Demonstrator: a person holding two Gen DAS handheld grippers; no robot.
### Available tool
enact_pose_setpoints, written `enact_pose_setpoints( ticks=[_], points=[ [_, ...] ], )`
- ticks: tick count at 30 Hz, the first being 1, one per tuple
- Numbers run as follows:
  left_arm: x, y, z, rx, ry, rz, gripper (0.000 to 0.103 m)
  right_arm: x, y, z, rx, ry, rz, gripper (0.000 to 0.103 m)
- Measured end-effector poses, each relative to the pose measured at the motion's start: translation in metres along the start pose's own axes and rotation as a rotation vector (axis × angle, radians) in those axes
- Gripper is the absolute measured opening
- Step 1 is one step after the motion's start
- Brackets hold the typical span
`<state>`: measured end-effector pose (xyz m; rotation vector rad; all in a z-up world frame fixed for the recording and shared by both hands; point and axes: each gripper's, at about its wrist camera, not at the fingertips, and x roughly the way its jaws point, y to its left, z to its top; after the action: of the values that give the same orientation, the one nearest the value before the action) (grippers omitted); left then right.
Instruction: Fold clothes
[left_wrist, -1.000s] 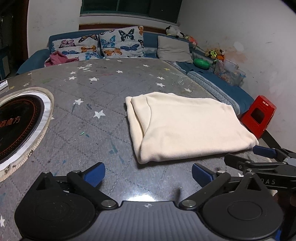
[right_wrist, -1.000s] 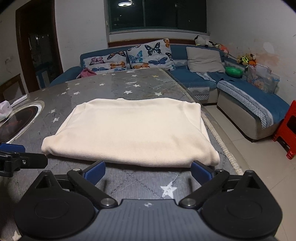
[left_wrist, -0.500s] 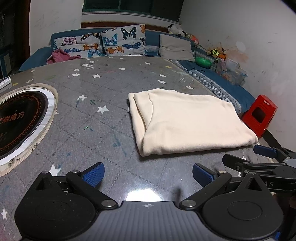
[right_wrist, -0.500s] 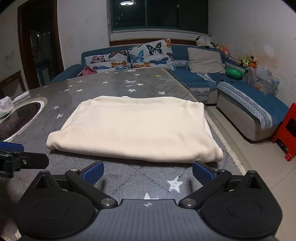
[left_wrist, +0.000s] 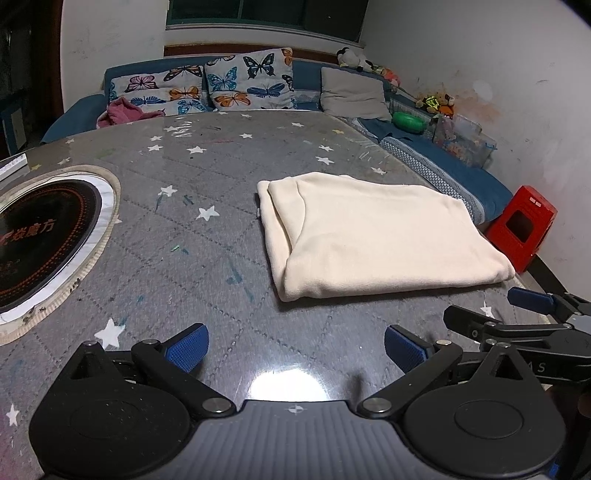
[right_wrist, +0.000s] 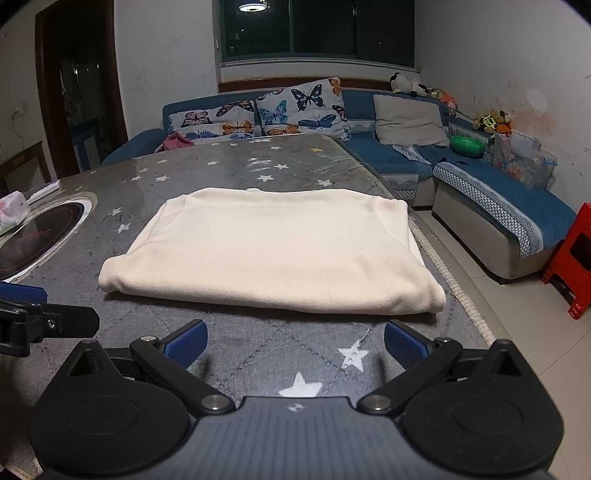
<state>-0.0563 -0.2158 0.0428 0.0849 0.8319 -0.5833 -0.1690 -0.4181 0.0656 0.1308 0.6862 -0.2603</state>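
A cream garment (left_wrist: 373, 232) lies folded into a flat rectangle on the grey star-patterned table (left_wrist: 207, 229); it also shows in the right wrist view (right_wrist: 273, 251). My left gripper (left_wrist: 295, 349) is open and empty, above the table short of the garment's near left corner. My right gripper (right_wrist: 295, 341) is open and empty, just short of the garment's near edge. The right gripper's fingers show at the right of the left wrist view (left_wrist: 532, 299); the left gripper's fingers show at the left of the right wrist view (right_wrist: 26, 293).
A round black induction hob (left_wrist: 40, 236) is set into the table at left. A blue sofa with butterfly cushions (right_wrist: 295, 110) wraps the far and right sides. A red stool (right_wrist: 576, 258) stands on the floor right of the table edge.
Both grippers have drawn back from the garment and risen slightly. The garment lies as before and both grippers stay open.
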Motion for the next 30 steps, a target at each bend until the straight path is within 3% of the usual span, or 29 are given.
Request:
enact_pose_setpoints(
  ticks=[30],
  points=[
    [-0.0015, -0.0055, -0.0039, 0.014, 0.001, 0.000, 0.103, -0.0037, 0.0016, -0.0048, 0.005, 0.008, 0.002, 0.103]
  ],
)
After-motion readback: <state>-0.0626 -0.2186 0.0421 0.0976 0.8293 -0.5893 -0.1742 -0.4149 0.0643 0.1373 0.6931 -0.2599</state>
